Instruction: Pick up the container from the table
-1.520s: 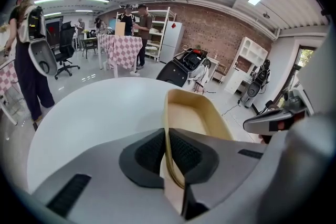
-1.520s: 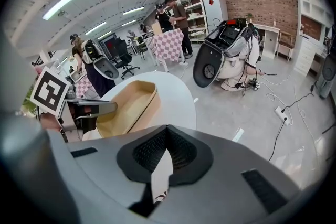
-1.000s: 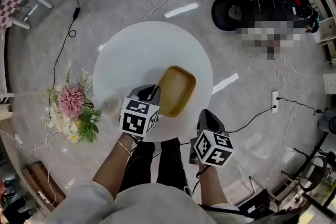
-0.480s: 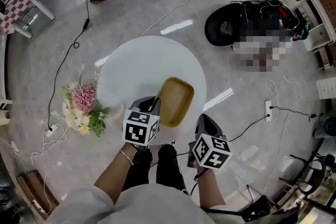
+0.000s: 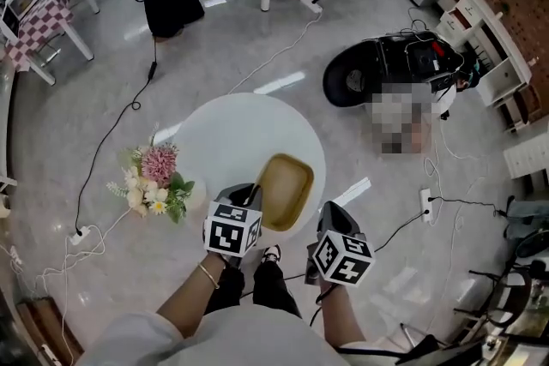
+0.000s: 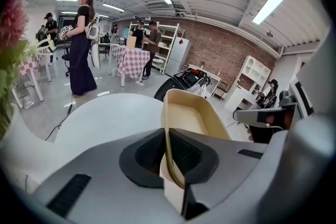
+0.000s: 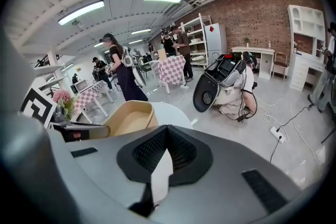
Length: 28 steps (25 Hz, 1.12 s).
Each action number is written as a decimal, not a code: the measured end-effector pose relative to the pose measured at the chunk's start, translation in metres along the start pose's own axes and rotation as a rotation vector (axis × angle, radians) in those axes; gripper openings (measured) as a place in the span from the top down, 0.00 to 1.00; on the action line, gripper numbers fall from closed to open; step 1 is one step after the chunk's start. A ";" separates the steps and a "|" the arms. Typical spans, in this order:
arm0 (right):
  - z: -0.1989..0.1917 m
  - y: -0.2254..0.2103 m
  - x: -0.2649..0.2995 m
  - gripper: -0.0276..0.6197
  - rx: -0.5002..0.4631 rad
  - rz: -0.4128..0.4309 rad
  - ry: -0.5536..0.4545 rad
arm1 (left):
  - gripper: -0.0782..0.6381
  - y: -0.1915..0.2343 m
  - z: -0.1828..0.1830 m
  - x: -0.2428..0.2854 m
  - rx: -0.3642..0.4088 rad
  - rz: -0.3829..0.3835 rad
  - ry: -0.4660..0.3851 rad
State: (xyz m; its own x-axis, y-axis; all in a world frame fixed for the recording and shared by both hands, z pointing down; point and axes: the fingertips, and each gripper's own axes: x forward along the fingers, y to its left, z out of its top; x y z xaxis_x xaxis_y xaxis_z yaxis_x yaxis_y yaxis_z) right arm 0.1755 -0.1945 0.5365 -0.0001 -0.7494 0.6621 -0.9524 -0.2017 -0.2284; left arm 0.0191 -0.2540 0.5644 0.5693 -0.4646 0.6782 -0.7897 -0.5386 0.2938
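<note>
The tan rounded-rectangular plastic container (image 5: 287, 187) is held by the left hand-held gripper (image 6: 167, 148). Its jaws are closed narrowly on the thin near wall, one pad inside the rim and one outside. The container is seen over the near right part of the round white desk (image 5: 230, 133). As judged from the left gripper view, it is clear of the desk top, open side up, with its far end projecting away from the grip. The right hand-held gripper (image 7: 165, 156) is carried just to the right of the container, apart from it, with its jaws brought together on nothing.

The step in hand is judged to be the lift. Since the container is supported at one wall only, grip pressure is to be maintained and no wrist roll is to be introduced. Otherwise the far end may droop, or the thin wall may slip from between the pads. The lift is best taken straight upward at an even rate until a plain gap above the desk is obtained. Sideways travel to the left is to be avoided, as a bunch of pink and white flowers (image 5: 156, 183) is placed beside the left edge of the desk. If sag is noticed, the right hand-held gripper may be brought under the far rim as a support.
</note>
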 end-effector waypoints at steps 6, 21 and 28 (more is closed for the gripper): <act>0.023 0.016 -0.022 0.92 -0.021 0.000 -0.056 | 0.85 -0.007 0.015 -0.031 -0.012 -0.011 0.001; 0.045 0.030 -0.063 0.92 -0.011 -0.087 -0.181 | 0.85 -0.020 0.030 -0.071 0.021 -0.081 -0.013; 0.011 0.013 -0.085 0.92 0.066 -0.183 -0.168 | 0.85 -0.033 0.017 -0.071 0.104 -0.139 0.013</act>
State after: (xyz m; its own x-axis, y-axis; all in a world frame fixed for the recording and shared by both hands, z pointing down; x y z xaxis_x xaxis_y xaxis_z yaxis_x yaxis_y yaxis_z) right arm 0.1668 -0.1406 0.4698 0.2263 -0.7900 0.5698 -0.9099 -0.3803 -0.1658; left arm 0.0087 -0.2155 0.4954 0.6680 -0.3713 0.6449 -0.6750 -0.6672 0.3149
